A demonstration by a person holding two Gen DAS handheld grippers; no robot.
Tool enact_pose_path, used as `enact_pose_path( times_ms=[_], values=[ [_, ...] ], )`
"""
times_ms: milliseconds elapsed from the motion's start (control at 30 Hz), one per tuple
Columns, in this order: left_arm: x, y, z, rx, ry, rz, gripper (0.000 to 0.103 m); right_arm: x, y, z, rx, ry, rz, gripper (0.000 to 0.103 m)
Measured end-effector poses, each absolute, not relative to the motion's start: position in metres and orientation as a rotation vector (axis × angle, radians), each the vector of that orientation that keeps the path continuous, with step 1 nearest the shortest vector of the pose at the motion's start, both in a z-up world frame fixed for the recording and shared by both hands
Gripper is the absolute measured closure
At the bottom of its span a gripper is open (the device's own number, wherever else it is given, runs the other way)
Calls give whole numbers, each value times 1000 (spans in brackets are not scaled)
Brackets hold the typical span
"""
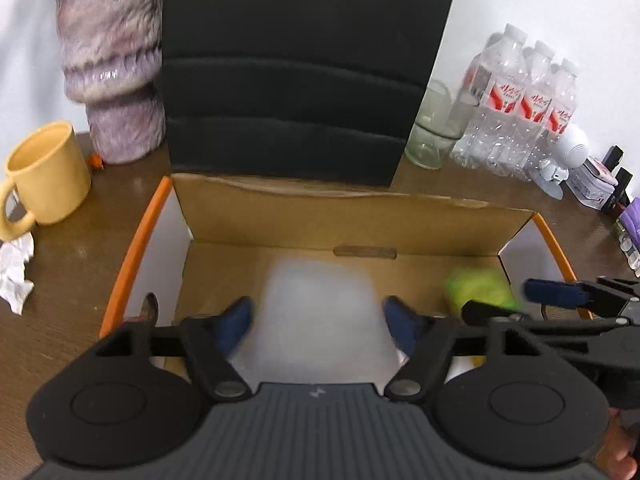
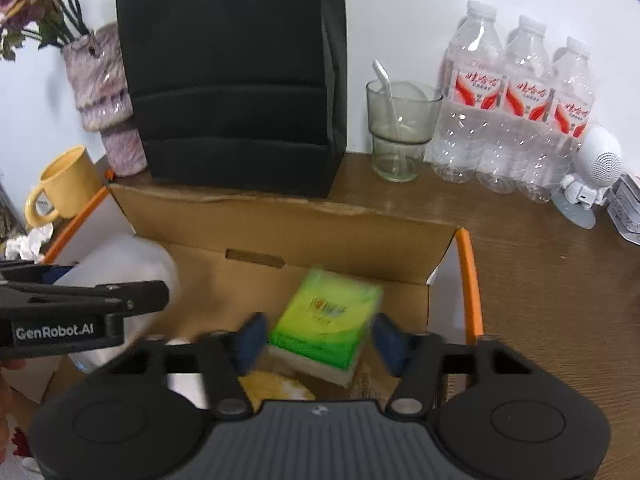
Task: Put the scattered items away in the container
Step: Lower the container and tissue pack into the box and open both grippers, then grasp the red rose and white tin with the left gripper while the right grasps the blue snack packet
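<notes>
An open cardboard box point(image 1: 352, 216) with orange-edged flaps stands on the brown table; it also shows in the right wrist view point(image 2: 280, 224). My left gripper point(image 1: 320, 320) is open over the box, with a blurred white item point(image 1: 320, 304) between and below its fingers, apart from them. That item shows at the left in the right wrist view point(image 2: 128, 256). My right gripper point(image 2: 316, 338) is open over the box, with a green tissue pack point(image 2: 326, 314) tilted and blurred between its fingers, not touching them. A yellow item point(image 2: 276, 386) lies in the box beneath.
A black bag point(image 1: 304, 64) stands behind the box. A yellow mug point(image 1: 48, 172), crumpled paper point(image 1: 16, 276) and a purple vase point(image 1: 112, 64) are at the left. A glass point(image 2: 396, 132), water bottles point(image 2: 520, 112) and a white figurine point(image 2: 592, 176) stand at the right.
</notes>
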State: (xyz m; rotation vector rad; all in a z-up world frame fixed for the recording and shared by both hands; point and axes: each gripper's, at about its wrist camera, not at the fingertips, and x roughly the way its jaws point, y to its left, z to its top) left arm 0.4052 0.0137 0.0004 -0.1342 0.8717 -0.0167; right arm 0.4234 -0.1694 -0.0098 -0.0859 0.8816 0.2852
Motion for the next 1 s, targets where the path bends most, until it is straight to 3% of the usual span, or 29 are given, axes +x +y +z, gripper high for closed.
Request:
enact_pose_path(
  times_ms=[100,267,700,1000],
  values=[
    [400,21,7,-145,841,-27,0,416,-172,-5,-100,836,271,16],
    [384,32,26,-162,783,-28,0,403,-184,10,-23,815,308,10],
    [292,41,56,-79,705,-12,0,314,-216,49,-11,707,312,10],
    [199,59,32,-114,673,3,0,242,-240,24,-20,717,249,10]
  ],
)
